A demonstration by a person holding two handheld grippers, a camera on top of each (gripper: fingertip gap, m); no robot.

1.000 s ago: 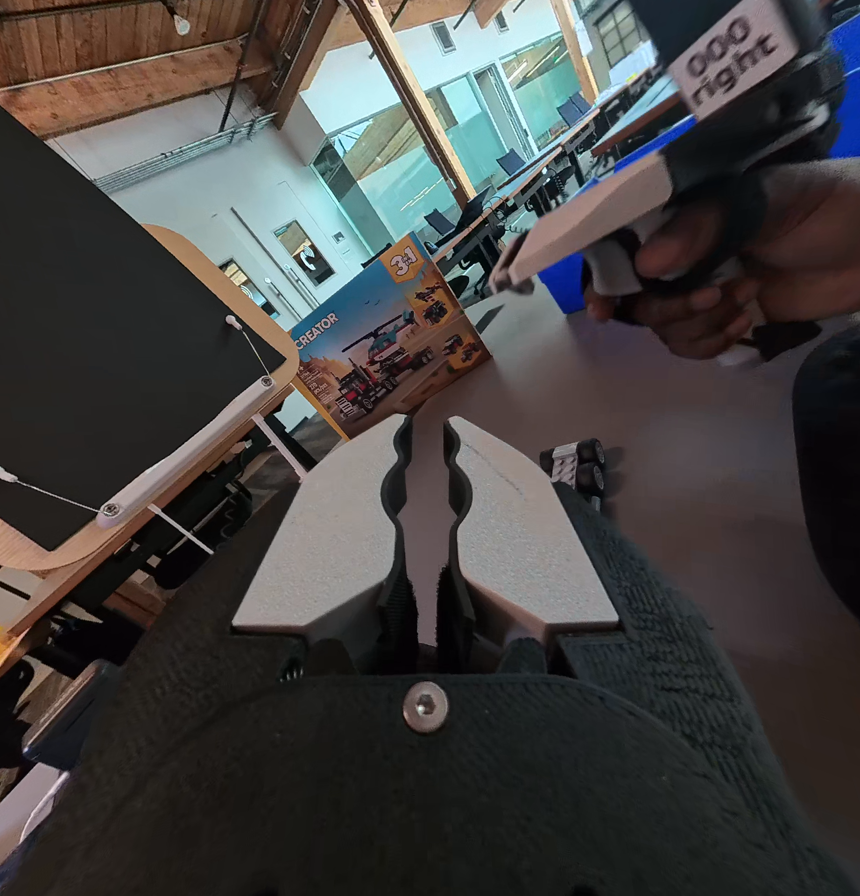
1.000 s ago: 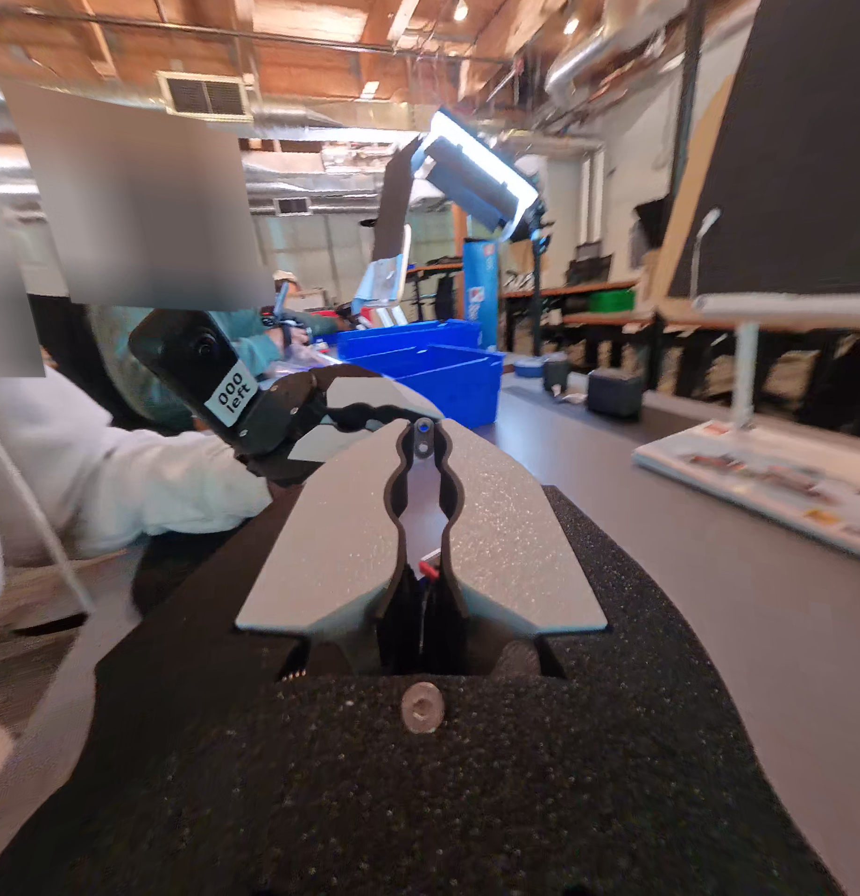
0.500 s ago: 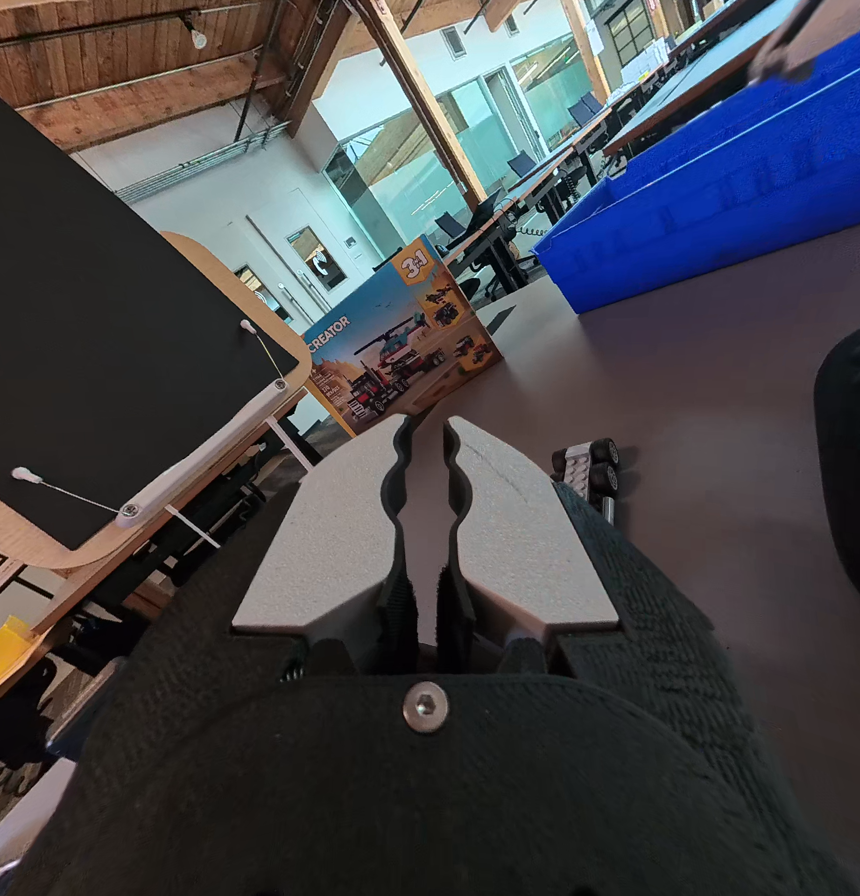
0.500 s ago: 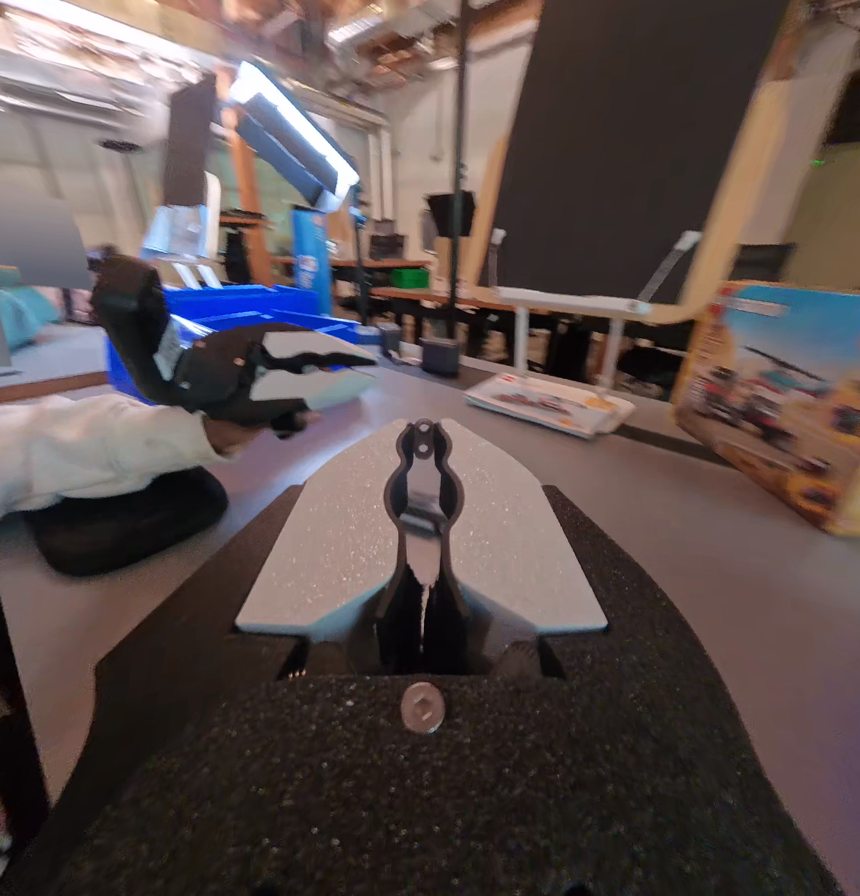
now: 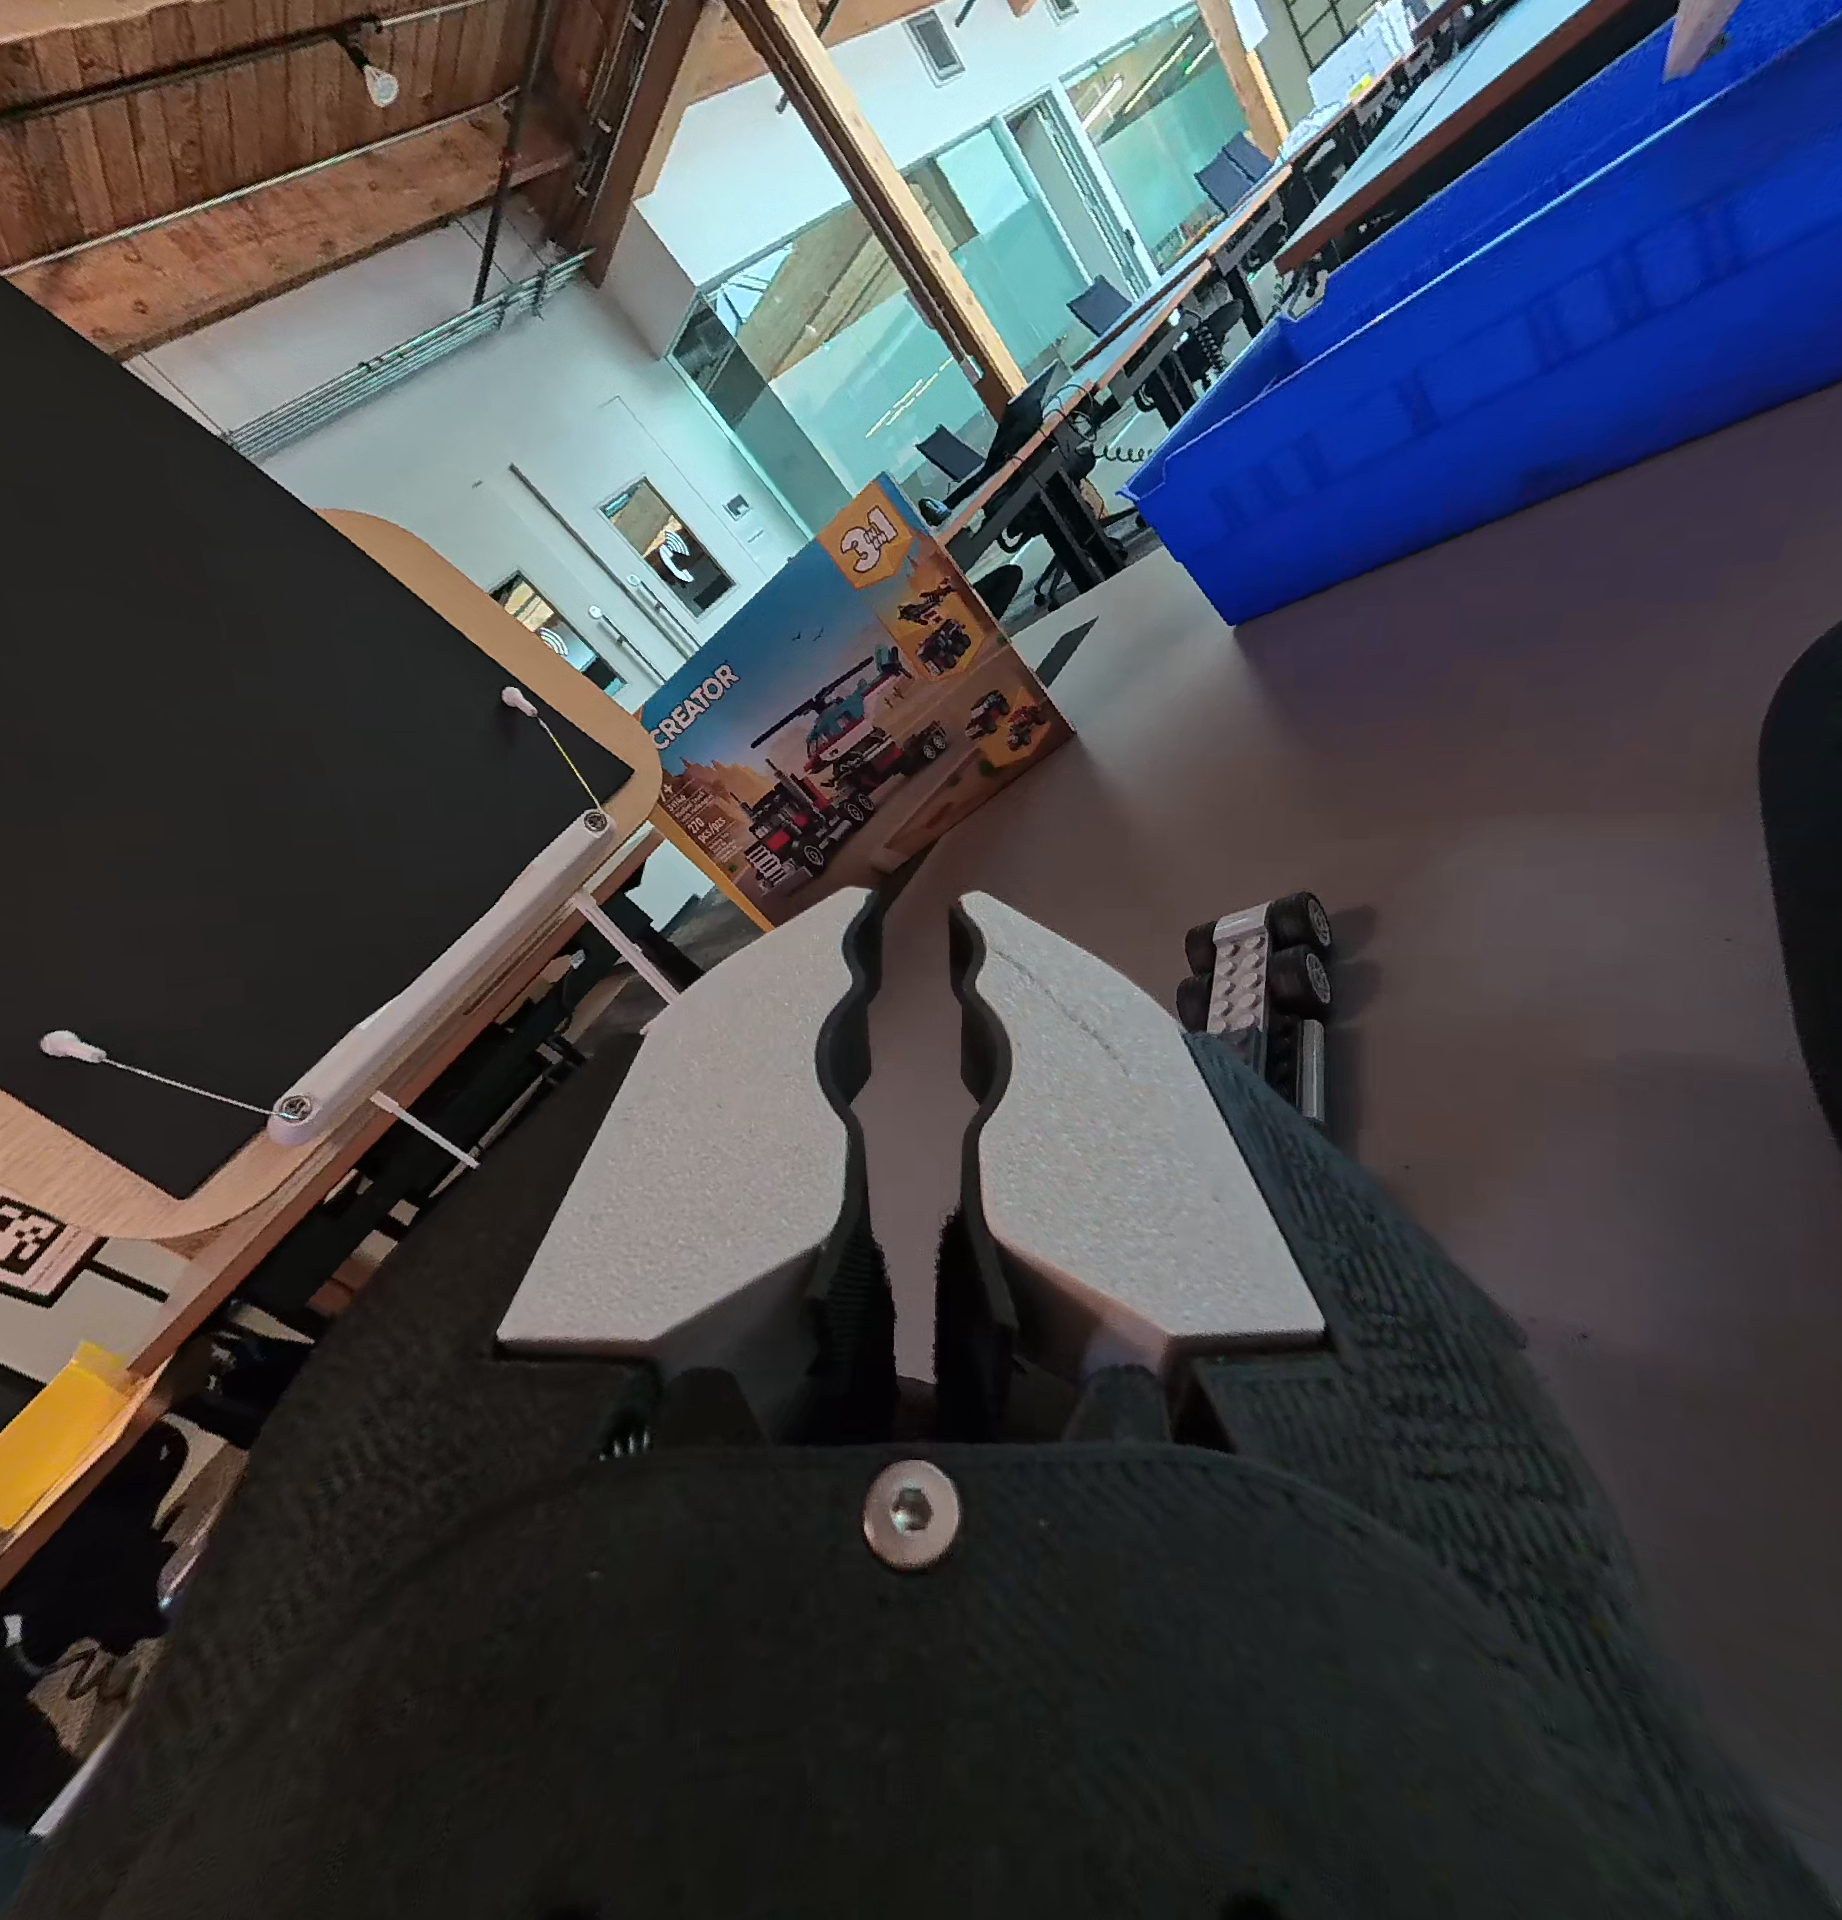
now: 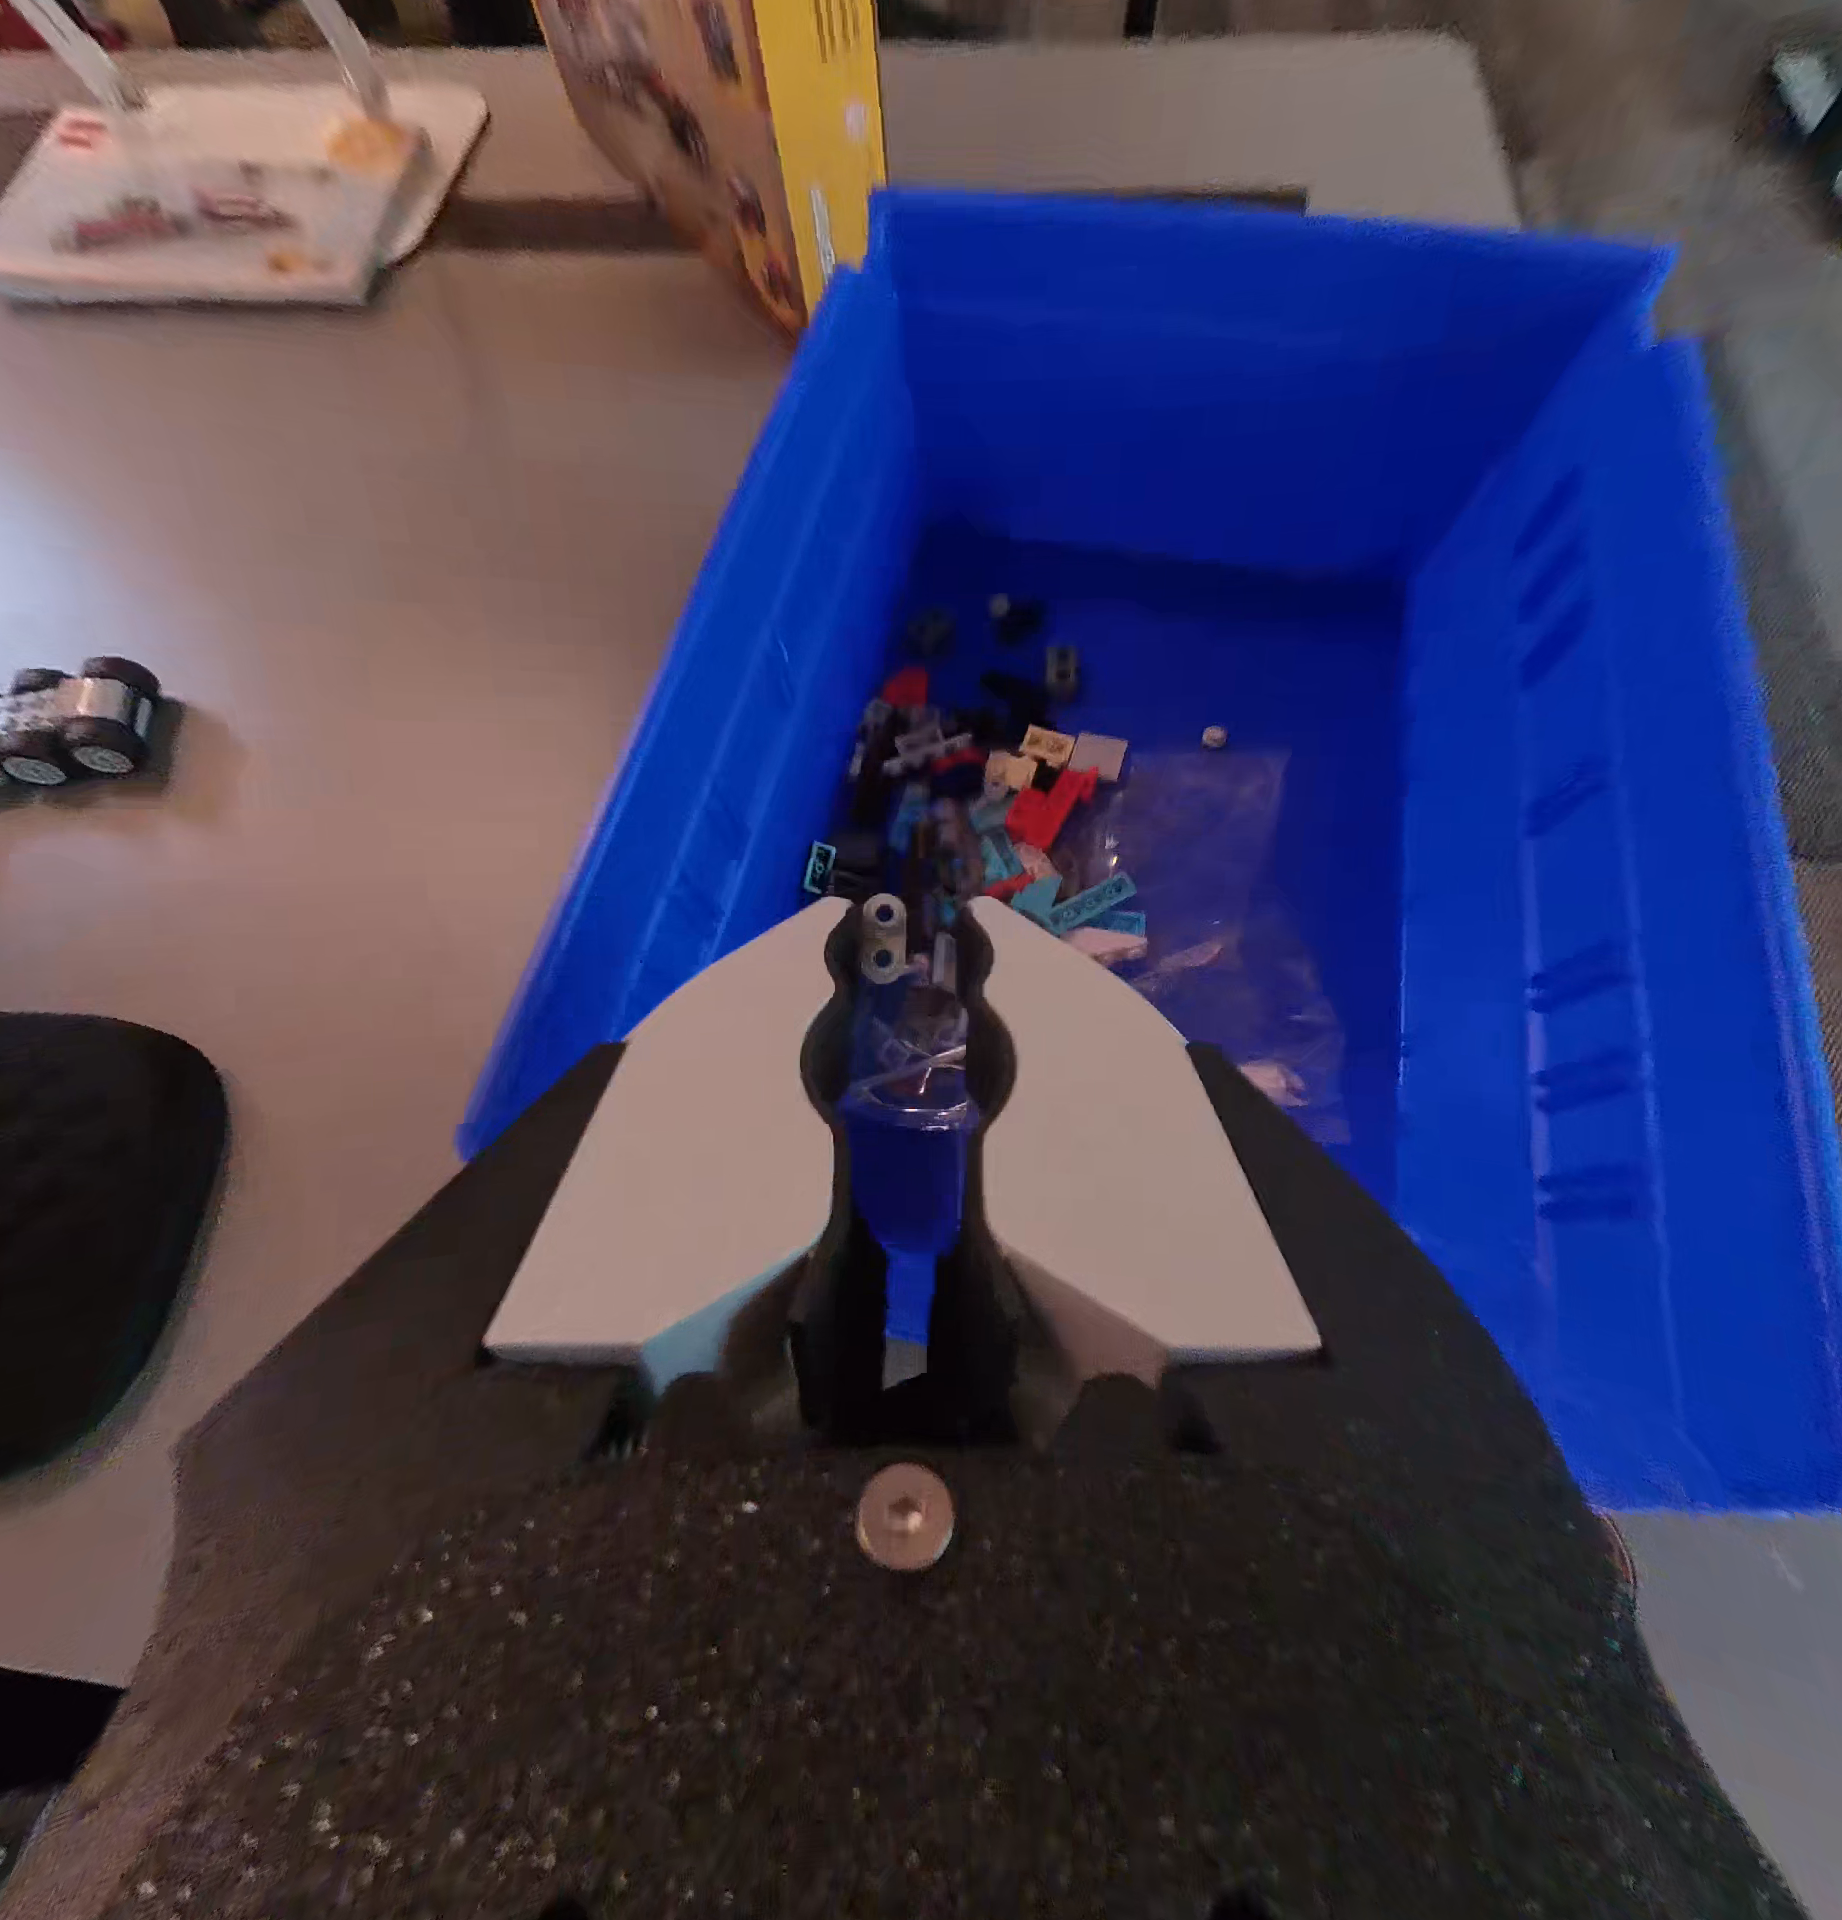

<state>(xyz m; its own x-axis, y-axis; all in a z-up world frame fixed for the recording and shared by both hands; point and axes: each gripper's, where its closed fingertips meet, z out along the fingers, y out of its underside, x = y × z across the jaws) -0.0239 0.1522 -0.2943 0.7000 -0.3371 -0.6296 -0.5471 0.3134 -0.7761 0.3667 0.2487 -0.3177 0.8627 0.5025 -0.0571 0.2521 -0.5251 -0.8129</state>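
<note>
Right gripper [image 6: 912, 914] hangs parted above the blue plastic bin [image 6: 1571, 727] by the bench [image 6: 377, 520] edge, small grey two-hole piece [image 6: 882, 940] seemingly unpinched beside one finger; left gripper [image 5: 912, 914] idles empty, ajar.

Bare table [image 6: 397, 540] gives passage — blue bin [image 6: 1519, 831] walls block the right.

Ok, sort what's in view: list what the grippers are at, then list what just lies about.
At the grippers:
- left gripper: jaws apart, nothing between; wheeled brick build beside it
- right gripper: above the blue bin, small grey two-hole piece at its fingertips, loose bricks below

Lying about:
- toy box
- booklet
- black pad
- black board
</note>
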